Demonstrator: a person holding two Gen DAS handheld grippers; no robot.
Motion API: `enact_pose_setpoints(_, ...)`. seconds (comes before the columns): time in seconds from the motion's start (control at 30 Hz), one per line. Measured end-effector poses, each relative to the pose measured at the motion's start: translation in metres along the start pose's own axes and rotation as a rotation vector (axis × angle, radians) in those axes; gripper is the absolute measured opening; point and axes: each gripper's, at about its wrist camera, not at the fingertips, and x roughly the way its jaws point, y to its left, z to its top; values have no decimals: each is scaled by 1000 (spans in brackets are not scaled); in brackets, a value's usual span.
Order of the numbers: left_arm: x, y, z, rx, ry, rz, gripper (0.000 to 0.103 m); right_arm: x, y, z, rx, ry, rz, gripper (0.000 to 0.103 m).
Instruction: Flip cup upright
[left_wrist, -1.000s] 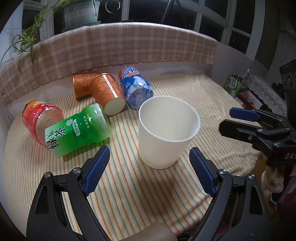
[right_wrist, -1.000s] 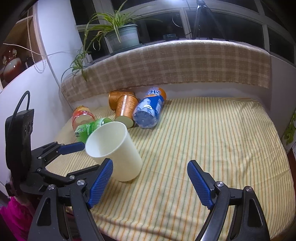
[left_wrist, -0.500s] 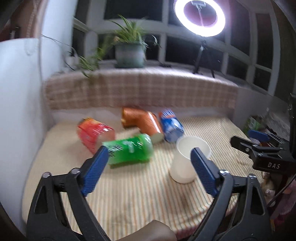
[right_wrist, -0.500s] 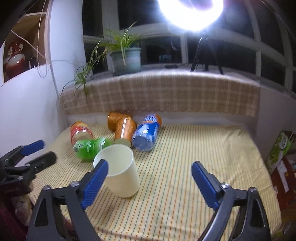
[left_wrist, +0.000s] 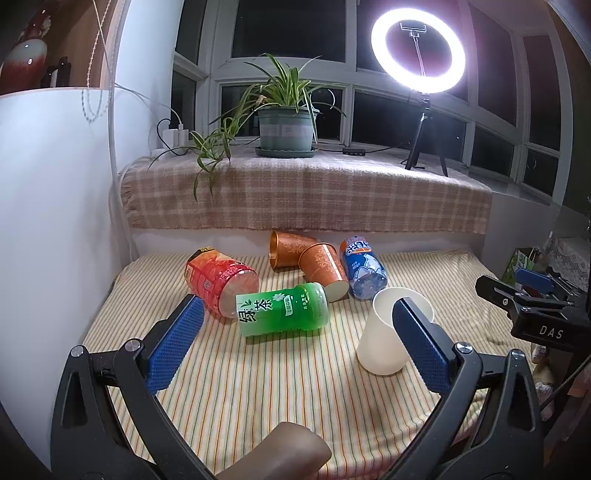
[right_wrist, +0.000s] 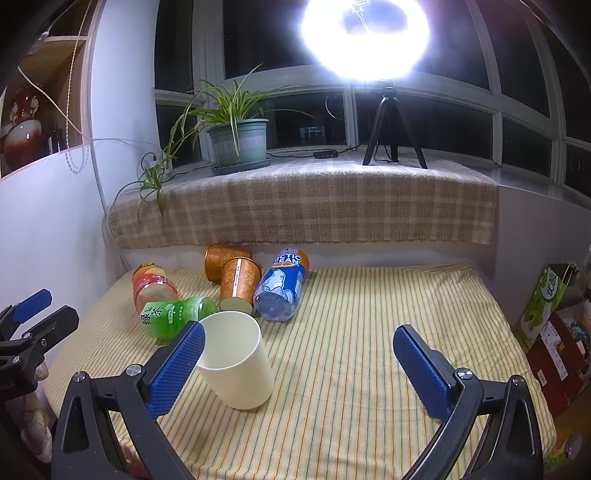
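A white cup (left_wrist: 384, 339) stands upright, mouth up, on the striped cloth (left_wrist: 258, 387); it also shows in the right wrist view (right_wrist: 236, 369). My left gripper (left_wrist: 295, 347) is open and empty, pulled back from the cup, whose right side sits behind the right fingertip (left_wrist: 417, 343). My right gripper (right_wrist: 295, 369) is open and empty, with the cup just beside its left fingertip (right_wrist: 177, 365). Two copper cups (left_wrist: 321, 262) lie on their sides at the back.
A green bottle (left_wrist: 282, 308), a red bottle (left_wrist: 218, 280) and a blue bottle (left_wrist: 364, 267) lie on their sides behind the cup. A checked ledge (left_wrist: 303, 195) with a potted plant (left_wrist: 284, 129) and a ring light (left_wrist: 417, 51) runs along the back. Boxes (right_wrist: 554, 321) stand at the right.
Both grippers have drawn back and risen away from the cup, so the view now takes in the ledge, plant and ring light. The cup has stayed upright in place.
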Motion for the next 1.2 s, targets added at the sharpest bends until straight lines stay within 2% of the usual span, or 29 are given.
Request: enact_pose_setpoints(1.2, 2, 1, -3, -15, 7, 10, 103, 0, -1, 0, -4, -5, -10, 103)
